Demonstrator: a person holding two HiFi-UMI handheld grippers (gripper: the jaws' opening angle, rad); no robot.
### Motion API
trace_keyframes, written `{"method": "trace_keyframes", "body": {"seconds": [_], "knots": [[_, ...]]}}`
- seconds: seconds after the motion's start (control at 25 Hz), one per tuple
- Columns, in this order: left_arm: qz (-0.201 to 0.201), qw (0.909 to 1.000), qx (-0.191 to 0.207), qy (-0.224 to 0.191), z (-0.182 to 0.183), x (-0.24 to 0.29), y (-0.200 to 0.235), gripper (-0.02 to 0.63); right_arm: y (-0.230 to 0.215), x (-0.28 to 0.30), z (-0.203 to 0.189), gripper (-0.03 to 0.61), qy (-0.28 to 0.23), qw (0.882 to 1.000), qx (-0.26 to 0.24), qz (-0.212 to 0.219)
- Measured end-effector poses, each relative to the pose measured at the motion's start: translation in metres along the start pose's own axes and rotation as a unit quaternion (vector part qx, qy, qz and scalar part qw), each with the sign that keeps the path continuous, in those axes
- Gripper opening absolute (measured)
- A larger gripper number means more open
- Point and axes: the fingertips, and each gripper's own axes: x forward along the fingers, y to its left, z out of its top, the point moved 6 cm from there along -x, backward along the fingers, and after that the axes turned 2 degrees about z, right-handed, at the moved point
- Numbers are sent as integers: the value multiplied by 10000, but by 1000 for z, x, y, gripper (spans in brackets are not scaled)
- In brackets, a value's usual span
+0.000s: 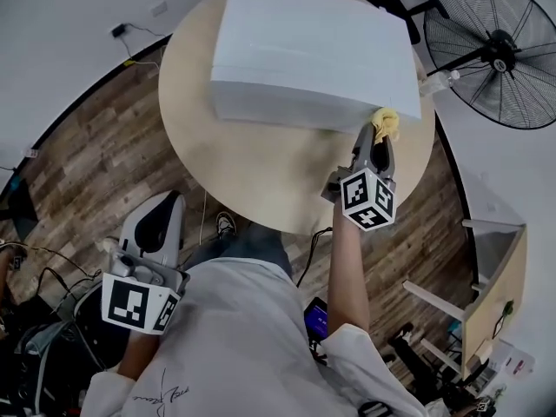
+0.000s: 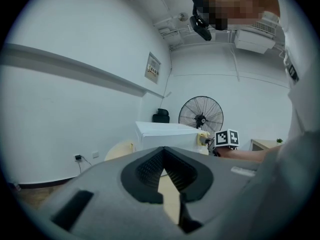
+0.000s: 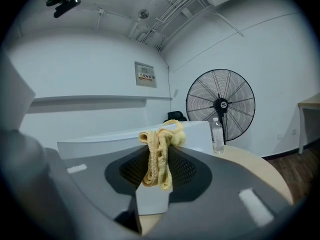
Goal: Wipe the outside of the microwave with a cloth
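At the microwave (image 1: 313, 50) corner, right gripper (image 1: 380, 139) clamps tight on yellow cloth (image 1: 386, 122) (left gripper (image 1: 165, 205) closed, empty).

Bright, even indoor light leaves a soft shadow beneath the white boxy microwave (image 1: 313, 50); the 2 gripper views bulge, corners black.
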Motion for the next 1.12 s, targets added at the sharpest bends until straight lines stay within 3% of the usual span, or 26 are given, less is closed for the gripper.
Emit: {"method": "trace_keyframes", "body": {"seconds": [0.48,1.12], "knots": [[189,9998,-37,-57,-4,-35,15,-6,51,-4,-17,118,56,9994,31,347],[342,9992,-164,-134,-6,-53,24,-6,149,-5,-45,120,355,9920,-89,1205]]}}
